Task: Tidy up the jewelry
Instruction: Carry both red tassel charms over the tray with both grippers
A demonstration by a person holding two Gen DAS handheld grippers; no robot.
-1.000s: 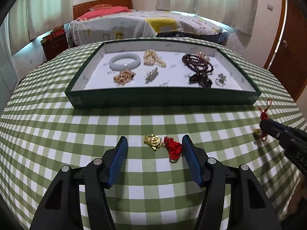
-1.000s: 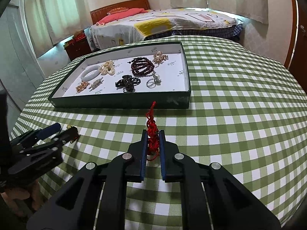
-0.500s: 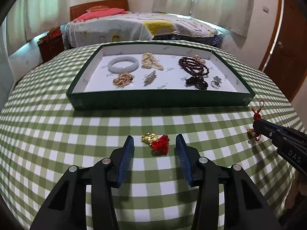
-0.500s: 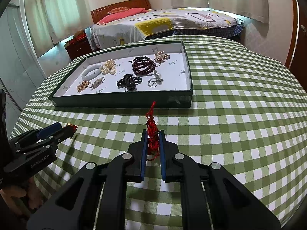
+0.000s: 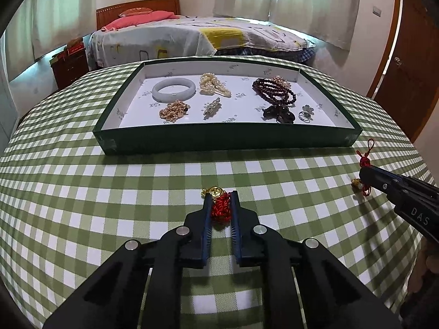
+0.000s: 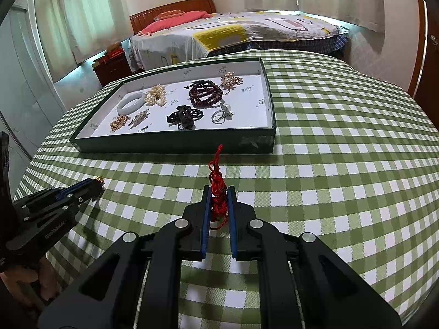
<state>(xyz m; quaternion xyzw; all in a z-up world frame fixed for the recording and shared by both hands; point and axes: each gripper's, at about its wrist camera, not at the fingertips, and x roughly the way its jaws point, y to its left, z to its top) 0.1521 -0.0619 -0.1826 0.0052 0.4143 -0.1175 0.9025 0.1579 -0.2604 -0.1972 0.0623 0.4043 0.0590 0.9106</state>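
Both grippers are seen clamped on red knotted-cord charms above the green-and-white checked tablecloth (image 5: 109,197); the left gripper (image 5: 220,197) is pressed onto a bunched red knot with a gold charm (image 5: 216,205), the gold piece protruding just past the fingertips, over the near middle of the cloth; the right gripper (image 6: 218,192) is pinched on a long red knotted cord (image 6: 216,189), whose loop end sticks out forward toward the near wall of the dark green shallow tray (image 6: 175,145); in the left wrist view a small gold bead is seen hanging below that cord at the right edge of the cloth. The tray sits toward the far edge of the cloth; on its white lining lie a pale jade bangle (image 5: 173,90) at the far left corner, a pearl cluster (image 5: 214,87) beside it, a gold chain pile (image 5: 173,110), a small rhinestone brooch (image 5: 211,106), dark red bead strands (image 5: 274,93), a dark carved pendant (image 5: 278,113) and silver rings (image 5: 305,113) near the right wall.
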